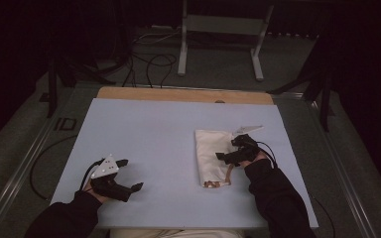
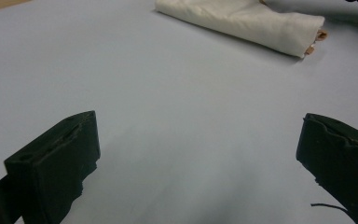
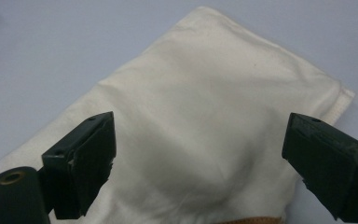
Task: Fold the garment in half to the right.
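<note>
While both hands rest over the pale blue table (image 1: 144, 129), the right gripper (image 1: 234, 149) hangs above the right edge of a folded cream cloth bag (image 1: 212, 156), its jaws spread wide with nothing between them. In the right gripper view the bag (image 3: 205, 140) lies directly beneath and ahead of the jaws, spanning the gap between them and reaching past the left jaw; a tan strip of trim shows at its near edge, close to the right jaw. Whether either jaw touches the fabric cannot be told.

The left gripper (image 1: 129, 174) sits well apart from the bag, low over bare table, jaws likewise wide and empty; a grey three-cornered plate (image 1: 106, 167) tops it. In the left gripper view the bag (image 2: 242, 23) lies far ahead and toward the right jaw's side, with tan trim at its right end. Dark sleeves (image 1: 278, 198) cover both forearms. Beyond the far table edge stands a grey metal frame (image 1: 221, 29) on the floor.
</note>
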`<state>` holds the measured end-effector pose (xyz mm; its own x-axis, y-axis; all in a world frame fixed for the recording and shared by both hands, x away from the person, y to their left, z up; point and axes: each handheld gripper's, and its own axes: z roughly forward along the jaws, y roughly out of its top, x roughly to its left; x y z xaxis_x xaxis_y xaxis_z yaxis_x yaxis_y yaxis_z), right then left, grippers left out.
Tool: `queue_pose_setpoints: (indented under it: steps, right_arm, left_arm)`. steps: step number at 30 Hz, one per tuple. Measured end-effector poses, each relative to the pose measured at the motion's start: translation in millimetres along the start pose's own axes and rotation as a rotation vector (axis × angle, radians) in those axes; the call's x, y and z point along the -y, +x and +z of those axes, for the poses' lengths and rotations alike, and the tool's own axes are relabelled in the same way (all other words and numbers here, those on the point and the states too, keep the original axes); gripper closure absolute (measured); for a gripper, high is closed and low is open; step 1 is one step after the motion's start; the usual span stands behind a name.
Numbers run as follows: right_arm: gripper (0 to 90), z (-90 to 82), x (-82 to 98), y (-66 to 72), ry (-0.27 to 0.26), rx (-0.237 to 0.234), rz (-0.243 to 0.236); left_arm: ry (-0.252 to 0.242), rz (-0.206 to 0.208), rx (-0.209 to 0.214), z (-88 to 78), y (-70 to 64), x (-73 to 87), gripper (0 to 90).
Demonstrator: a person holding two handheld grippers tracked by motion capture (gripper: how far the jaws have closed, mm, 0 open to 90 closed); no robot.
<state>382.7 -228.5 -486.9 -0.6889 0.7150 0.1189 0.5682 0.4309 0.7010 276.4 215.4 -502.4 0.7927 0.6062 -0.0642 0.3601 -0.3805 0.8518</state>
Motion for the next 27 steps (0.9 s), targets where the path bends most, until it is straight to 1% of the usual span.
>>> queue_pose_setpoints:
  steps: [3,8,12,13,14,19,22,25,26,27]
  right_arm:
    - [9.9,0.0,1.4,0.8,-0.001,-0.003,0.000]
    - [9.9,-2.8,5.6,3.5,-0.023,-0.023,-0.005]
    - [9.9,-4.6,7.2,5.0,-0.029,-0.027,-0.010]
    - [9.9,-6.2,8.5,6.3,-0.032,-0.034,-0.006]
    - [9.9,-8.9,10.7,7.8,-0.042,-0.041,-0.013]
    - [9.9,-14.0,16.8,12.3,-0.047,-0.042,-0.023]
    - [9.9,-19.0,24.8,15.4,-0.060,-0.037,-0.035]
    - [9.9,-21.5,29.0,16.7,-0.061,-0.033,-0.036]
    - [9.9,-23.8,33.1,17.4,-0.066,-0.038,-0.033]
    - [9.9,-23.8,33.1,17.4,-0.066,-0.038,-0.033]
  left_arm:
    - [0.001,0.000,0.002,-0.2,0.1,0.1,0.3]
    - [0.004,-0.002,0.003,-1.5,1.3,1.0,0.3]
    - [-0.001,-0.007,-0.001,-2.5,2.1,1.0,0.3]
    - [0.000,-0.006,-0.002,-3.0,2.5,1.1,0.3]
    - [-0.001,-0.005,-0.004,-3.6,2.7,1.4,0.3]
    - [0.002,-0.009,-0.008,-4.5,4.1,2.1,0.3]
    - [-0.001,-0.010,-0.009,-4.9,4.8,2.5,0.3]
    - [0.001,-0.009,-0.008,-4.7,4.8,2.9,0.3]
    - [0.003,-0.008,-0.005,-4.5,4.7,3.5,0.3]
    - [0.003,-0.008,-0.005,-4.5,4.7,3.5,0.3]
